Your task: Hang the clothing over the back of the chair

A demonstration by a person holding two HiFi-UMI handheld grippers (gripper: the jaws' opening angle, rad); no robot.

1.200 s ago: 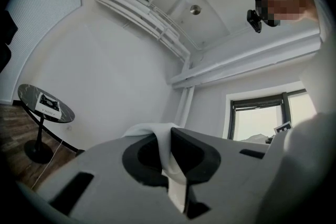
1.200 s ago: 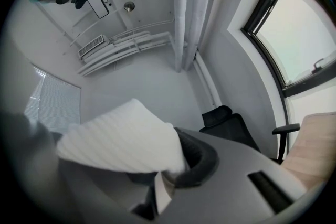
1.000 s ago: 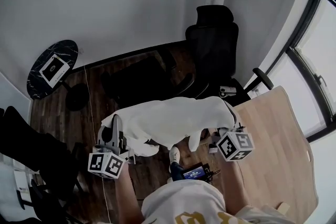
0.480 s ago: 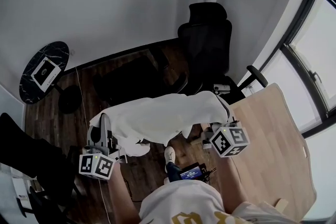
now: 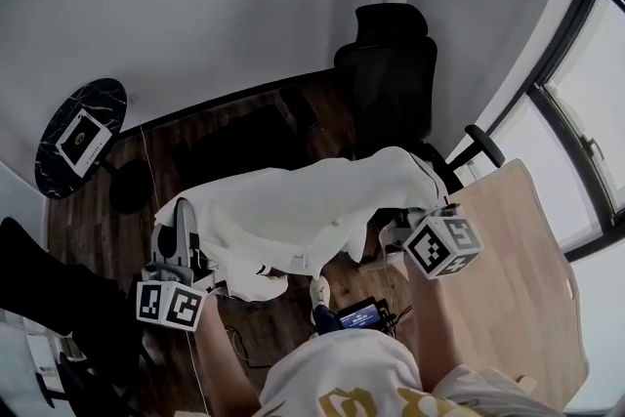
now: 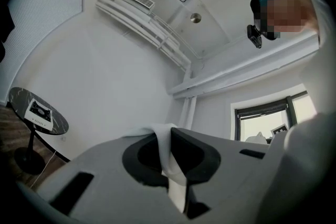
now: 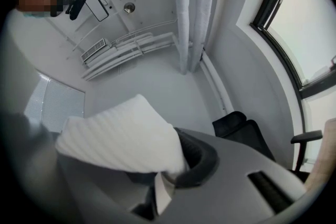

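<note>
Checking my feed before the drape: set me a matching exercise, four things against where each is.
Things:
1 white cloth garment
2 black high-backed office chair
3 round dark marble-topped side table
4 light wooden desk

Places:
A far left of the head view
B right side, by the window
C clamped by left gripper and right gripper
D beyond the garment, straight ahead

Pairs: 1-C, 2-D, 3-A, 4-B.

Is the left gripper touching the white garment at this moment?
Touching. In the left gripper view, the left gripper has its jaws closed on a fold of the white garment, which passes between them.
</note>
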